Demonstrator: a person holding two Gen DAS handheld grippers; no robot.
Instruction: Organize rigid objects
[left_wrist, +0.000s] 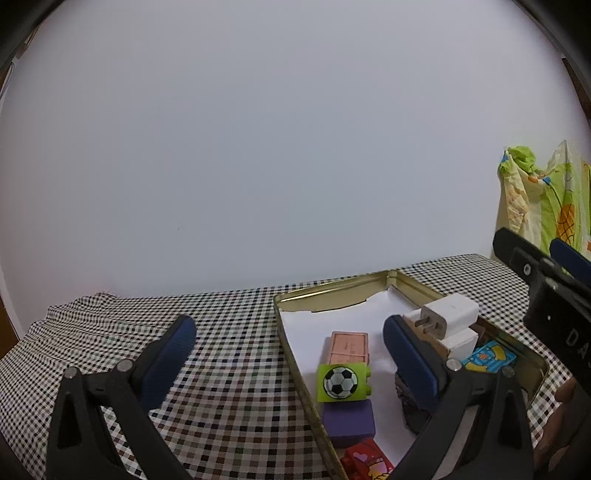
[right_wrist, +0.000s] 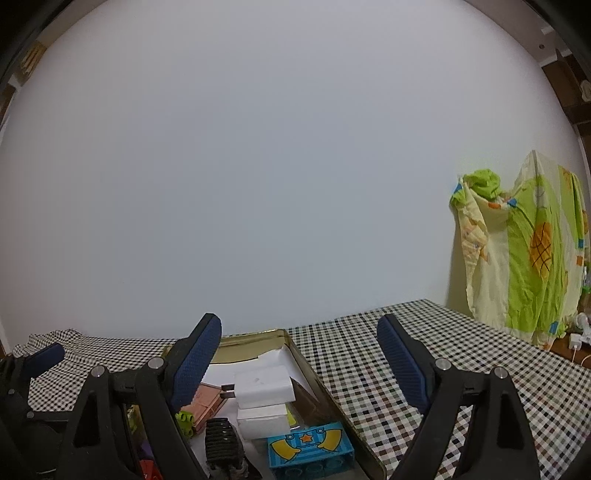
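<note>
Now 2 grippers, jaws apart, over tin (left_wrist: 291, 334)

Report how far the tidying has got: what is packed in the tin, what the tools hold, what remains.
Done: the gold tin already holds the soccer-ball block, purple block, pink box, white charger and blue rocket block. In hand: nothing; the left tool and right tool both stand open and empty. Left: no loose item shows on the checkered cloth, so little seems to remain.
</note>
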